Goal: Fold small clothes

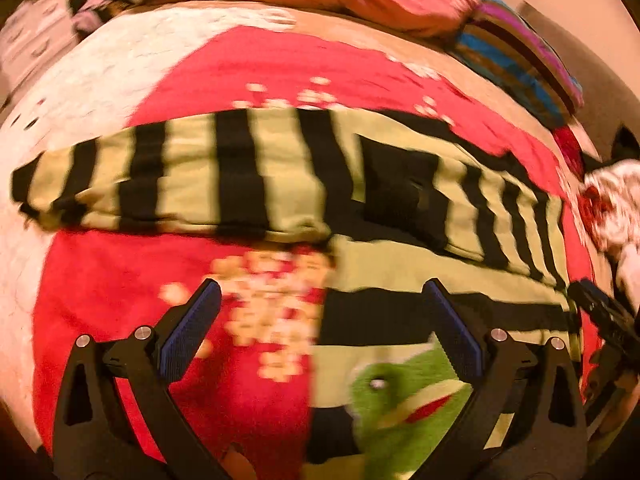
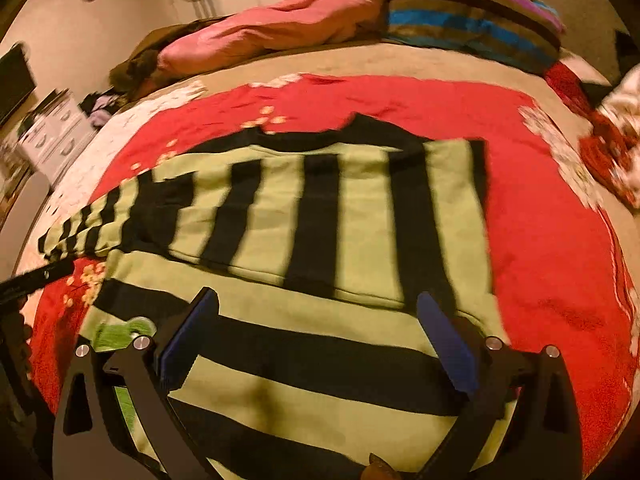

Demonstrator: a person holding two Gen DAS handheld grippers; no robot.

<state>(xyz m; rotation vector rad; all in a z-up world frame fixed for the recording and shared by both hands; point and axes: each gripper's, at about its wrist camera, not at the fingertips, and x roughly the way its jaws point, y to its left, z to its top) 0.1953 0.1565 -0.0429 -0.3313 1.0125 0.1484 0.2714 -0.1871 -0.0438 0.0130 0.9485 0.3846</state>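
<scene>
The striped garment [image 2: 320, 216], pale green with black bands, lay spread on the red blanket [image 2: 552, 240] over the bed, its far part doubled toward the near part so the bands ran crosswise to those below; a narrow-striped sleeve [image 2: 80, 228] trailed off to the left. A green appliqué [image 1: 404, 404] showed on the near left of the garment. Left gripper [image 1: 320, 328]: jaws apart, holding nothing, hovering over the garment's left edge where it met the blanket. Right gripper [image 2: 320, 332]: jaws apart, empty, above the near middle of the garment. Both views were motion-blurred, so whether either touched the cloth could not be told. Judgement: fold partly made, next fold pending. To do it well, each gripper should probably take an outer edge through both layers, lift level together, tuck the loose sleeve in first, and lay the fold down with edges aligned to avoid bunching. Pink pillow [image 2: 280, 28] and striped pillow [image 2: 472, 12] sat at the far end, well apart.
</scene>
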